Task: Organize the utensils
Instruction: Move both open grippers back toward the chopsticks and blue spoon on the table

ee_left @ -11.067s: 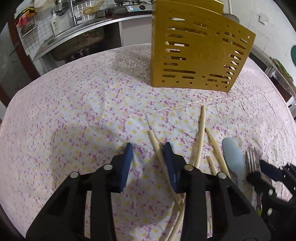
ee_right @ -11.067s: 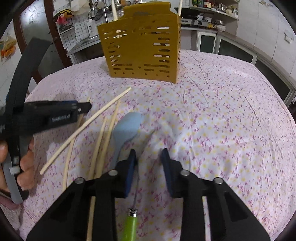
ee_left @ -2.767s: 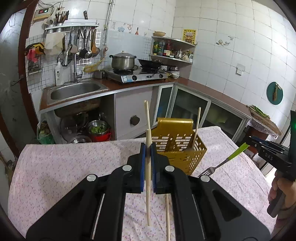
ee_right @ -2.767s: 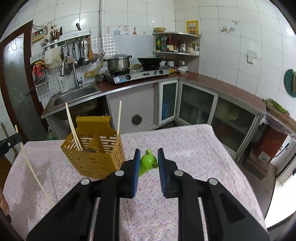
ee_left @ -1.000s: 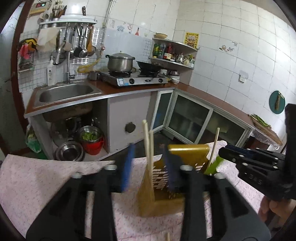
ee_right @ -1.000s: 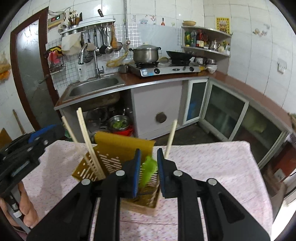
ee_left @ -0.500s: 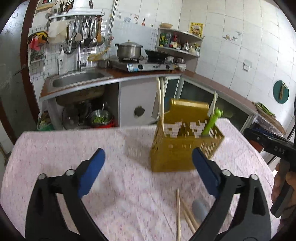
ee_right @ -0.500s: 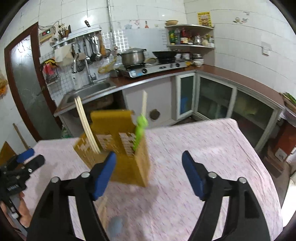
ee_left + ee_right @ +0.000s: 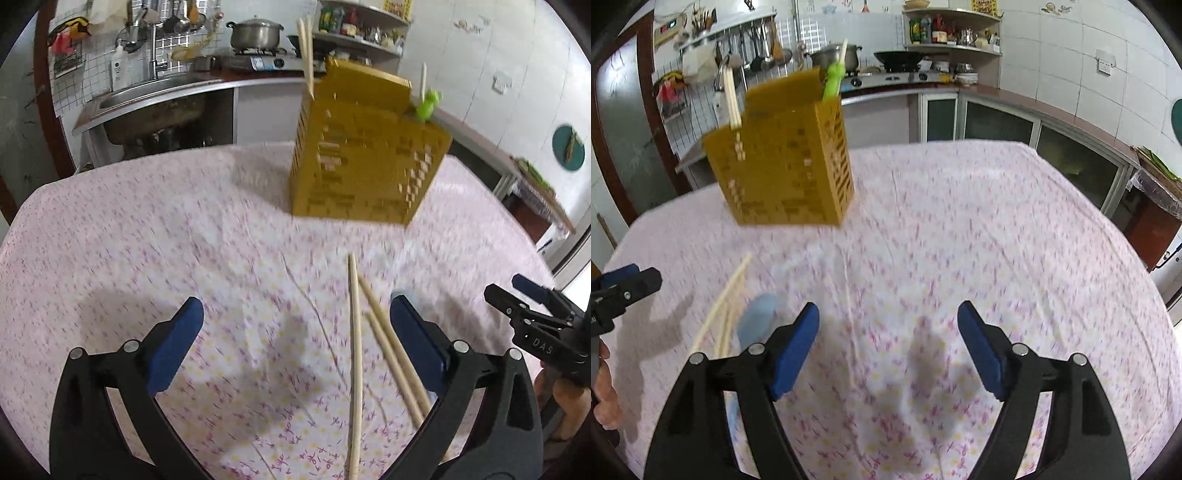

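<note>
left gripper [image 9: 295, 332] fingers spread, empty | chopsticks [image 9: 354, 332] lie between them, long axis near-to-far | right gripper [image 9: 888, 341] fingers spread, spoon [image 9: 757, 321] just left | i judge left hand nearer chopsticks

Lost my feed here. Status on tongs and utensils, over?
Left tongs and right tongs open, empty, jaws just opened. Fork in caddy. Chopsticks and spoon on table. Nothing blocking.

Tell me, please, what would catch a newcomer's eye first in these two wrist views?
Probably the yellow utensil holder standing at the far side of the flowered tablecloth, with chopsticks and a green handle poking out of it. Nearer, loose chopsticks lie on the cloth between the wide-open left gripper fingers.
</note>
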Demonstrator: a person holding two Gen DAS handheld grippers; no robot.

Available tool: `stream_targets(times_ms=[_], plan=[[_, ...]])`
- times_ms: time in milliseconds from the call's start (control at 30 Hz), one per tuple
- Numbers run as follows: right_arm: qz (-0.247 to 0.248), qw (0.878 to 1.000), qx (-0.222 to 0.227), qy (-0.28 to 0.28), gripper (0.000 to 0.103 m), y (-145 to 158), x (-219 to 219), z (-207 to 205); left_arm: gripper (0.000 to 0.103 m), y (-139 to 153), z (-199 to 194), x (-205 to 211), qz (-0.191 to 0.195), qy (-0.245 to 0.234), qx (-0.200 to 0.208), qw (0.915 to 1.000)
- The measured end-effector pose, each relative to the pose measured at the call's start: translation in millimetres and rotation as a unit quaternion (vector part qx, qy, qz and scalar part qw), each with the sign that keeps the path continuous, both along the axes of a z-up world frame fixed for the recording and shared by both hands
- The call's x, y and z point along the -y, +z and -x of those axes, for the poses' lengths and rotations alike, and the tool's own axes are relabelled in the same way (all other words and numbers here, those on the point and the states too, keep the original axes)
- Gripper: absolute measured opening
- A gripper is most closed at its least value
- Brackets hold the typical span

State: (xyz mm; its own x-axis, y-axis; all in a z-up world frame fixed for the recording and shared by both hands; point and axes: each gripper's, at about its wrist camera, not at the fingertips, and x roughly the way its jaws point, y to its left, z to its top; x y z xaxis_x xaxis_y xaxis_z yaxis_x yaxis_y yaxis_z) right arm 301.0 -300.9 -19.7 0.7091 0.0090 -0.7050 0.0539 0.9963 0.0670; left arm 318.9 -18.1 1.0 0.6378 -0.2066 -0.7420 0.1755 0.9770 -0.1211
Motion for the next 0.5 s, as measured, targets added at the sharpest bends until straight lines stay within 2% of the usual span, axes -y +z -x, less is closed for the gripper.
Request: stream_targets(times_ms=[200, 367, 433, 500], plan=[[0.02, 1.0, -0.012, -0.004, 0.076, -16.0, -1.2, 5.0, 0.097, -24.6, -0.7, 16.0, -0.031, -0.02, -0.011, 0.9993], [0.001, 1.0, -0.017, -0.016, 0.076, -19.5, 7.2, 3.0, 0.071, -34.8, -7.9, 22.8, -0.032, -0.032, -0.027, 0.9986], [0.002, 1.0, -0.019, -0.018, 0.076, -20.2, 7.8, 2.5, 0.065, -36.2, -11.1, 26.0, -0.027, -0.039, -0.032, 0.9984], [0.002, 1.0, -0.019, -0.019, 0.076, -20.3, 6.9, 1.9, 0.064, -36.4, -13.6, 31.9, -0.032, -0.042, -0.029, 0.9982]])
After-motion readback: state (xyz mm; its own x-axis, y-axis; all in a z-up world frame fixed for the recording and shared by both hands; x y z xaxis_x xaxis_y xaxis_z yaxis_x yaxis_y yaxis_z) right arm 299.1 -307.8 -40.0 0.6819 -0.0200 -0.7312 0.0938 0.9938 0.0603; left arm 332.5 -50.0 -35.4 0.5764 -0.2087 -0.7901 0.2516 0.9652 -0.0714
